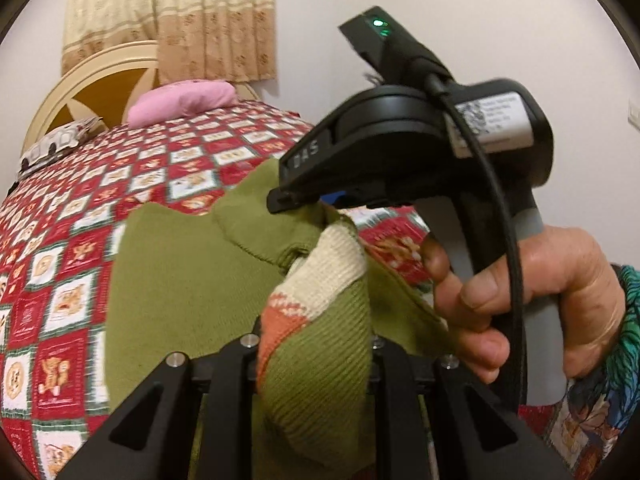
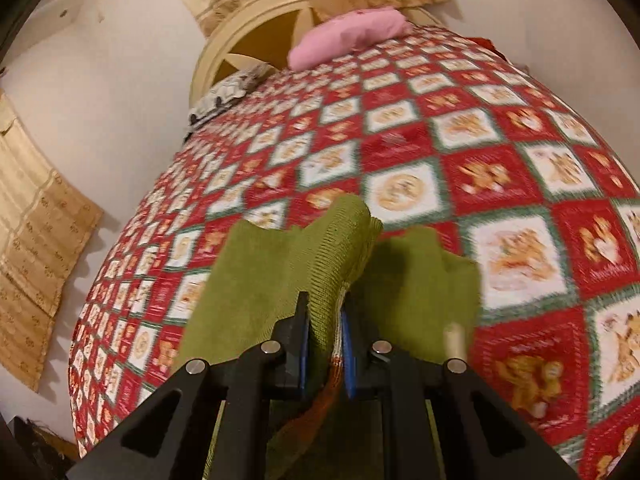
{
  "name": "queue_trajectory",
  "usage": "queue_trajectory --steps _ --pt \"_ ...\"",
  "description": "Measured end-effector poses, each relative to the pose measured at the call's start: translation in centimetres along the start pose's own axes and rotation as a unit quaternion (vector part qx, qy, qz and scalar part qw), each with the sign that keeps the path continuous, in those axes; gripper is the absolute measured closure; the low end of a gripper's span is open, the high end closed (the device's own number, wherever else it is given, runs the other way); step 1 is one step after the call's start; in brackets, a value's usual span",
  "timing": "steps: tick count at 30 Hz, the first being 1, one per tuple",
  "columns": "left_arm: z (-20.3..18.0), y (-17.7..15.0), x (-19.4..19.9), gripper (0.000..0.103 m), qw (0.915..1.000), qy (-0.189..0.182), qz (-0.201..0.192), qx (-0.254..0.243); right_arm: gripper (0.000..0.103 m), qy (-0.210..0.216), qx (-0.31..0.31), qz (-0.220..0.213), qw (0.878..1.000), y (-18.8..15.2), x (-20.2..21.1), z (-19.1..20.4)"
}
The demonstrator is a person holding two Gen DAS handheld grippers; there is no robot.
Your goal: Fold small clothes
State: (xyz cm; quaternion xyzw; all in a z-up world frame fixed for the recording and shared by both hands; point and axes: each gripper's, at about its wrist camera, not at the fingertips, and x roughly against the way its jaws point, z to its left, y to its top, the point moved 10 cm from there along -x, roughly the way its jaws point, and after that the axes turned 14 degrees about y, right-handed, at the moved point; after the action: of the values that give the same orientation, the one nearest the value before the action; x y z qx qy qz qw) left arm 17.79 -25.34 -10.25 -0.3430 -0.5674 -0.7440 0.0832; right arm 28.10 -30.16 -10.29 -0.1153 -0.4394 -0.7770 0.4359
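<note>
Nearest, left gripper clamped on olive-green ribbed knit sweater with cream and orange bands — lifted off red-and-white patchwork quilt. At two o'clock, right gripper pinching same knit. Farther, at eleven o'clock, pink pillow.

Your sweater hung over the bedspread toward its near edge. The pillow lay at the far edge, before the headboard (a smaller cushion sat left of it).
</note>
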Motion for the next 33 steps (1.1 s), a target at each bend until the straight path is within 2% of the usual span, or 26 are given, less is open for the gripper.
queue_trajectory --steps 6,13,19,21,23,25,26,27,28,29,32,33 --pt "-1.8 -1.0 -1.1 0.084 0.9995 0.008 0.026 -0.018 0.09 -0.006 -0.029 0.009 1.0 -1.6 0.2 -4.1" --pt "-2.8 -1.1 -0.6 0.084 0.9994 0.005 0.024 -0.026 0.09 0.005 -0.045 -0.002 0.999 -2.3 0.3 -5.2" --pt "-3.5 -1.3 -2.0 0.082 0.9985 -0.002 0.039 -0.04 0.09 -0.008 -0.053 -0.005 0.999 -3.1 1.0 -5.9" --pt "-3.3 -1.2 -1.7 0.073 0.9984 -0.008 0.04 -0.039 0.09 -0.026 -0.045 -0.003 0.999 -3.1 1.1 -5.9" --pt "-3.1 -1.4 -0.4 0.067 0.9979 -0.035 0.044 -0.031 0.088 -0.046 -0.036 -0.003 0.998 -3.1 1.9 -5.7" --pt "-2.5 -2.5 1.5 0.05 0.9964 -0.064 0.048 -0.029 0.087 -0.074 -0.029 -0.007 0.997 -3.3 3.5 -5.9" --pt "-2.1 -3.2 2.5 0.037 0.996 -0.07 0.049 -0.028 0.087 -0.106 -0.02 -0.012 0.994 -3.5 5.0 -6.0" --pt "-1.3 -3.8 3.6 0.032 0.9961 -0.072 0.045 -0.024 0.084 -0.14 -0.009 -0.019 0.99 -3.6 6.5 -6.3" --pt "-0.5 -4.4 4.9 0.032 0.9964 -0.075 0.036 -0.016 0.084 -0.169 0.004 -0.03 0.985 -3.9 8.2 -6.3" --pt "0.3 -4.8 5.9 0.031 0.9965 -0.077 0.03 -0.01 0.084 -0.177 0.01 -0.046 0.983 -4.5 10.3 -5.7" --pt "2.9 -6.1 8.3 0.028 0.9981 -0.06 0.009 0.005 0.083 -0.135 -0.007 -0.073 0.988 -6.5 13.5 -3.8" --pt "3.8 -6.3 8.6 0.028 0.9989 -0.045 0.005 0.007 0.078 -0.124 -0.01 -0.079 0.989 -7.3 14.3 -3.0"
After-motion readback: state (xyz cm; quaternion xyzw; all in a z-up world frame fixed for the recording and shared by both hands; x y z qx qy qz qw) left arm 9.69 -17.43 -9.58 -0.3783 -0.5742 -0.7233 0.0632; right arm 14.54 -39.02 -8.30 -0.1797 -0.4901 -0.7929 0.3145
